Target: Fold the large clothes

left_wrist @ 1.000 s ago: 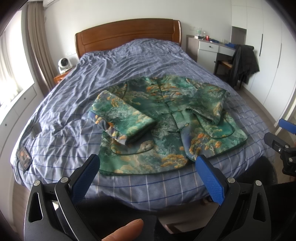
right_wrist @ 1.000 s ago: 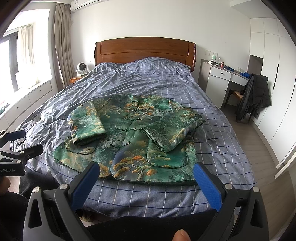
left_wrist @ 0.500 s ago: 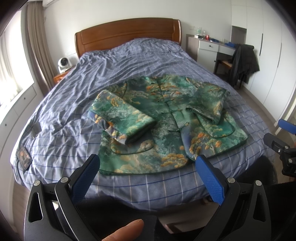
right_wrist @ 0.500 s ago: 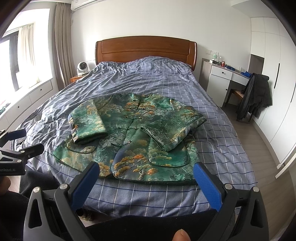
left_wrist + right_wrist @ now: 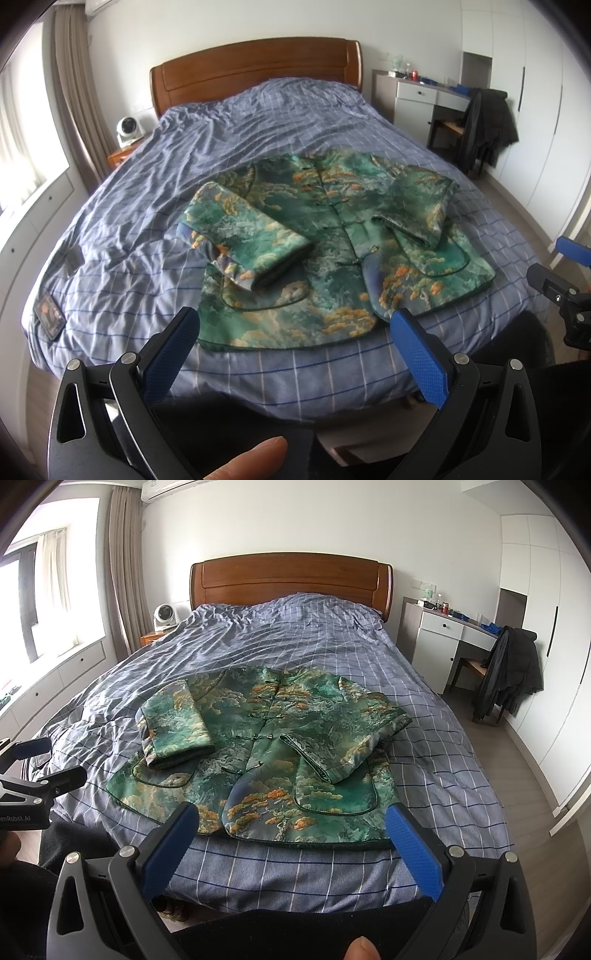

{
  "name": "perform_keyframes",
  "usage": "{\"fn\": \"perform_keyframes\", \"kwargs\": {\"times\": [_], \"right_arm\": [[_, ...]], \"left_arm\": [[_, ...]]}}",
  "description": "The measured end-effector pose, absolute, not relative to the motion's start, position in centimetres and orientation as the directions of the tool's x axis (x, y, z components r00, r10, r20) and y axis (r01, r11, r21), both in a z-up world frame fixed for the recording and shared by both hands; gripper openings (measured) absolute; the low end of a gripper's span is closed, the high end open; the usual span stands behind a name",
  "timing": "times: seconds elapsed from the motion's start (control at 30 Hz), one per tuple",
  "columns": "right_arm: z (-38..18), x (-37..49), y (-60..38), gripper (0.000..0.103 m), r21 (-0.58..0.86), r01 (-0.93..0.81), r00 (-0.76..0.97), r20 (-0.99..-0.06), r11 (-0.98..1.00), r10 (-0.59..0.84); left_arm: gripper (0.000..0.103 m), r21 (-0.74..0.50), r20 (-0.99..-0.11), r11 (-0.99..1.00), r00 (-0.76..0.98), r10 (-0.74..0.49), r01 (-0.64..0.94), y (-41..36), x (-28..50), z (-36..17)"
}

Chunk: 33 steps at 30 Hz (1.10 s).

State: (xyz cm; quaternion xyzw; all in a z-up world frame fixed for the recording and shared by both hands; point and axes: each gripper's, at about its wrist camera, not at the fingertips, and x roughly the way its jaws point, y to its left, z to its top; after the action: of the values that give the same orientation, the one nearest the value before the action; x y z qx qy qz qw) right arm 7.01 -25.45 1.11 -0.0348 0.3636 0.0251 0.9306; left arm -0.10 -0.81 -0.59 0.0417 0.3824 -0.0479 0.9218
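Observation:
A green jacket [image 5: 332, 236] with orange cloud patterns lies flat on the bed [image 5: 155, 192], front up, hem toward me. Both sleeves are folded in over its front. It also shows in the right wrist view [image 5: 266, 753]. My left gripper [image 5: 293, 332] is open and empty, held above the bed's foot edge, short of the hem. My right gripper [image 5: 291, 825] is open and empty, also just short of the hem. The right gripper shows at the right edge of the left wrist view [image 5: 565, 291]; the left gripper shows at the left edge of the right wrist view [image 5: 37, 775].
The bed has a blue checked cover [image 5: 295, 638] and a wooden headboard [image 5: 291, 576]. A small fan [image 5: 164, 616] sits on a nightstand at the left. A white desk [image 5: 443, 642] and a chair with a dark coat [image 5: 509, 675] stand at the right. A dark patch [image 5: 50, 314] lies on the bed's left corner.
Both grippers have edged slightly forward toward the jacket's hem. The jacket has not moved and both grippers remain open.

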Motion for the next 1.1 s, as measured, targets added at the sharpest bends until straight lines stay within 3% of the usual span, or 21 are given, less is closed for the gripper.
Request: {"fn": "perform_keyframes", "kwargs": {"times": [1.1], "right_arm": [[1.13,7.91,-25.48,0.103,-0.054,-0.089,0.731,-0.681,0.995,0.028]], "left_arm": [[0.103,0.028,-0.729,0.993,0.682,-0.061,0.118,-0.71,0.69,-1.19]]}}
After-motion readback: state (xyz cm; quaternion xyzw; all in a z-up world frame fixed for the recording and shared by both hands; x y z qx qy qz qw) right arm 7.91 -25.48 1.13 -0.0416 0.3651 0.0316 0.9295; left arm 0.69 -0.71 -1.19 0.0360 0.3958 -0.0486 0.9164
